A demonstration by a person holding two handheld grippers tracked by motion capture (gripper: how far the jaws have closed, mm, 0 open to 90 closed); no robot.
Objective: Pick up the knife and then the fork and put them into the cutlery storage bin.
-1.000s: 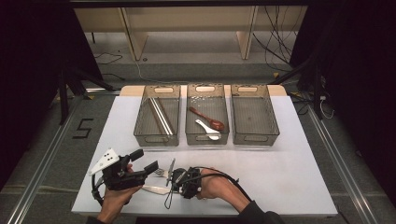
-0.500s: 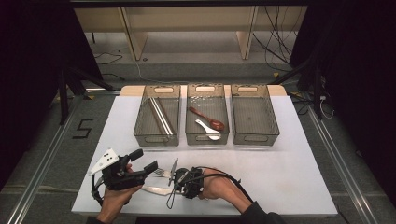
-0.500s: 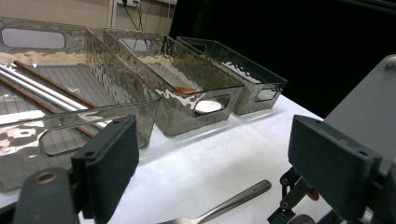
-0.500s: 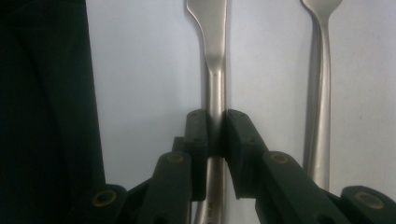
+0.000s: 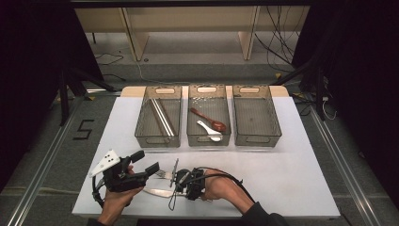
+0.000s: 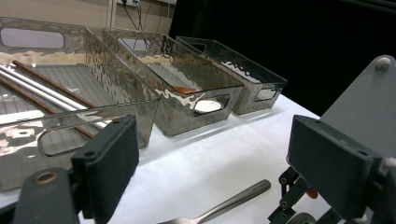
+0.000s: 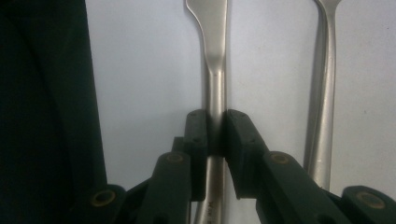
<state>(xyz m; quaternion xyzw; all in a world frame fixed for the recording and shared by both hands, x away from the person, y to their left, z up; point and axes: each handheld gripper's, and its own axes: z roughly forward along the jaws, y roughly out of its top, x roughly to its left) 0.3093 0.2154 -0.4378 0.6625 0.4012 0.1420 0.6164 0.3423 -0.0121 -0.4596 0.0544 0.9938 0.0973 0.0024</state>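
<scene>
My right gripper (image 5: pixel 178 184) (image 7: pixel 215 126) lies low on the white table (image 5: pixel 282 179) near the front edge, pointing left. Its jaws are shut on the handle of a steel utensil (image 7: pixel 215 84), which looks like a knife (image 5: pixel 157 192) lying flat. A second steel utensil, a fork (image 5: pixel 163 174) (image 7: pixel 323 93), lies just beside it, apart from the jaws. My left gripper (image 5: pixel 146 163) (image 6: pixel 219 172) hovers to the left, open, with nothing between its pads (image 6: pixel 112 158); the fork's handle (image 6: pixel 233 203) shows on the table below.
Three clear bins stand in a row at the back. The left bin (image 5: pixel 141 129) holds chopsticks (image 5: pixel 162 117), the middle bin (image 5: pixel 193 136) a brown spoon (image 5: pixel 209 120) and a white spoon (image 5: pixel 209 129), and the right bin (image 5: pixel 275 127) nothing. Dark floor surrounds the table.
</scene>
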